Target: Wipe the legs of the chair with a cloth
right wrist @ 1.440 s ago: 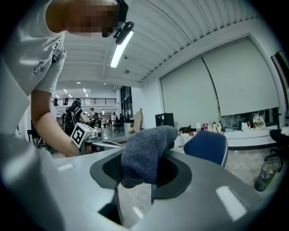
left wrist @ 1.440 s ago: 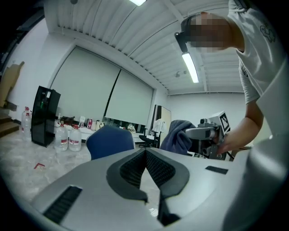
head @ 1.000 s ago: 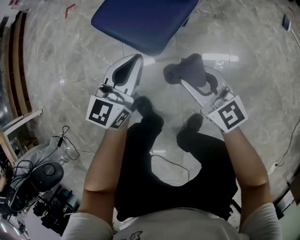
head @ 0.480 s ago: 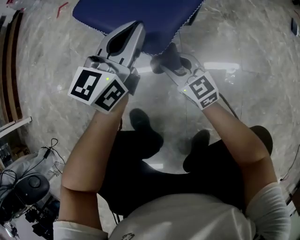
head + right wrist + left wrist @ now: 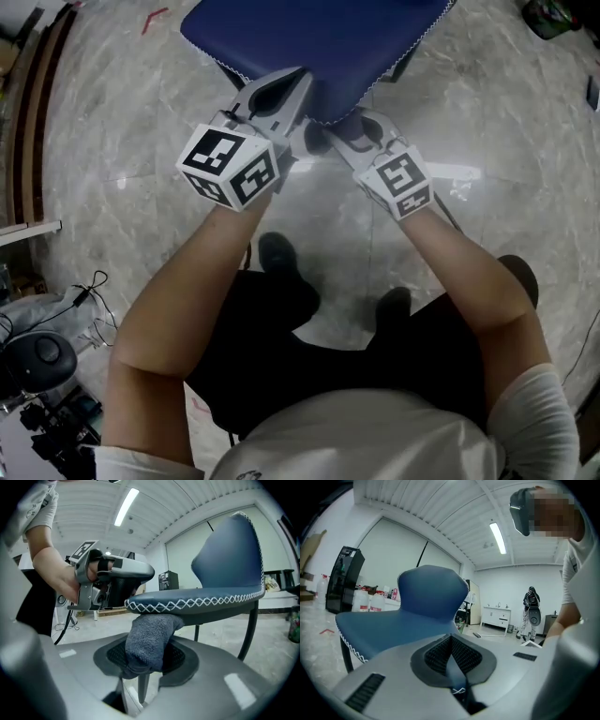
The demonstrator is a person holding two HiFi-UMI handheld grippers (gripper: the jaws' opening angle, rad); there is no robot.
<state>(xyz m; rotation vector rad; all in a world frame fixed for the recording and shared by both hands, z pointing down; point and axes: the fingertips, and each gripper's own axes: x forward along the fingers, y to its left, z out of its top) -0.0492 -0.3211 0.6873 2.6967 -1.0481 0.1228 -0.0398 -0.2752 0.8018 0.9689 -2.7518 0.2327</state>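
The chair has a blue padded seat (image 5: 319, 42) with white stitching and thin dark legs (image 5: 248, 634). My right gripper (image 5: 342, 131) is shut on a grey cloth (image 5: 147, 639). The bunched cloth presses up under the seat's front edge (image 5: 187, 603), at the top of a front leg (image 5: 142, 688). My left gripper (image 5: 281, 94) is shut with nothing in it; its tips reach over the seat's front-left edge. In the left gripper view the seat (image 5: 389, 620) and backrest (image 5: 431, 590) fill the middle, just beyond the jaws (image 5: 450, 639).
Cables and dark equipment (image 5: 42, 361) lie on the marble floor at the lower left. Wooden strips (image 5: 23, 230) run along the left edge. The person's shoes (image 5: 277, 253) stand just behind the grippers. A black cabinet (image 5: 344, 578) and bottles (image 5: 370, 599) stand beyond the chair.
Both grippers have moved forward to the chair. The right one has carried the cloth under the seat's front edge, and the left one now reaches over the seat's edge.
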